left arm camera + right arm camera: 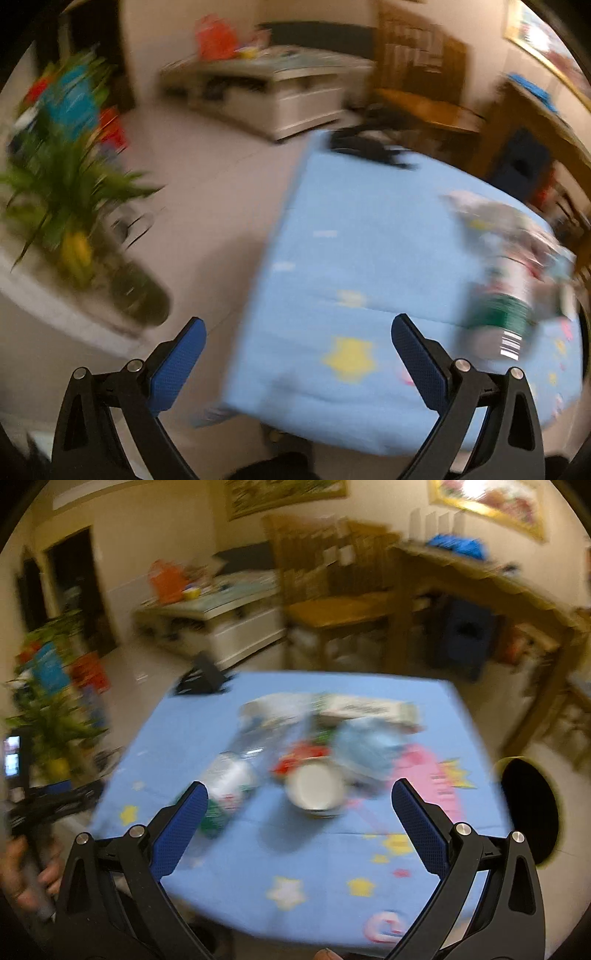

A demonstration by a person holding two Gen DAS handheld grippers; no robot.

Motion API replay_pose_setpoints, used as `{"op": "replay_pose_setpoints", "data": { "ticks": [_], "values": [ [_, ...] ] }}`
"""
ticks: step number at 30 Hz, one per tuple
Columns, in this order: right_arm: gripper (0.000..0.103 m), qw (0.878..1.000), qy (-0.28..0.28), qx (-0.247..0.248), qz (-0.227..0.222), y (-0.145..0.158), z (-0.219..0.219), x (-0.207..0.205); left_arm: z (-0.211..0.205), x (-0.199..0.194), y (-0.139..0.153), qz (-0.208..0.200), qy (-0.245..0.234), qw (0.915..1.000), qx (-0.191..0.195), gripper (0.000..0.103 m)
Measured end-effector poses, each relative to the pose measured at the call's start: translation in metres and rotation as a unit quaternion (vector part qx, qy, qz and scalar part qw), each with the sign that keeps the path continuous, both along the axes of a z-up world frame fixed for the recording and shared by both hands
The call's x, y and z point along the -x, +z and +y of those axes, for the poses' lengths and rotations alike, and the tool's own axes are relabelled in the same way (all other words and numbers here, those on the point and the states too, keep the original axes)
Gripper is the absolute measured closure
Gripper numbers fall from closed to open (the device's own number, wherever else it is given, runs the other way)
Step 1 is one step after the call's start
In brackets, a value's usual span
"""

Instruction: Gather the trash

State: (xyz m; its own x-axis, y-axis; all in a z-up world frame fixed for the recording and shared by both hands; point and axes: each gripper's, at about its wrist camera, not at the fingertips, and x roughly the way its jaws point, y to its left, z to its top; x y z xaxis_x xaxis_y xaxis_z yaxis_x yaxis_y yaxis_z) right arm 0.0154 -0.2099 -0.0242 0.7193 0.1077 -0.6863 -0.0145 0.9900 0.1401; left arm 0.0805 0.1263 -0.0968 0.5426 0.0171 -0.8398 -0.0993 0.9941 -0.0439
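A pile of trash lies on a table with a light blue cloth [236, 853]. In the right wrist view I see a green and white can [227, 786] on its side, a white paper cup [316, 788], a red wrapper [301, 757], a clear plastic bottle [255, 742] and crumpled packaging [365, 707]. My right gripper [299, 799] is open and empty above the near part of the table. In the left wrist view the can [502, 314] and packaging [506, 225] lie at the right. My left gripper [298, 334] is open and empty over the table's left edge [266, 258]. Both views are blurred.
A black bin opening [530, 808] sits to the right of the table. A black object [201, 679] lies at the table's far left corner. A potted plant [70, 206] stands at the left. A wooden chair [332, 613], a wooden desk [480, 576] and a white low cabinet [273, 92] stand behind.
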Motion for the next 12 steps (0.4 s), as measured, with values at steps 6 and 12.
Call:
{"op": "replay_pose_setpoints", "data": {
  "ticks": [6, 12],
  "values": [
    [0.005, 0.988, 0.057, -0.104, 0.096, -0.025, 0.021, -0.058, 0.018, -0.010, -0.005, -0.053, 0.046, 0.9813, -0.179, 0.006],
    [0.018, 0.983, -0.003, -0.051, 0.179, -0.079, 0.081, -0.095, -0.011, -0.013, -0.014, -0.068, -0.017, 0.9762, -0.205, 0.006]
  ]
}}
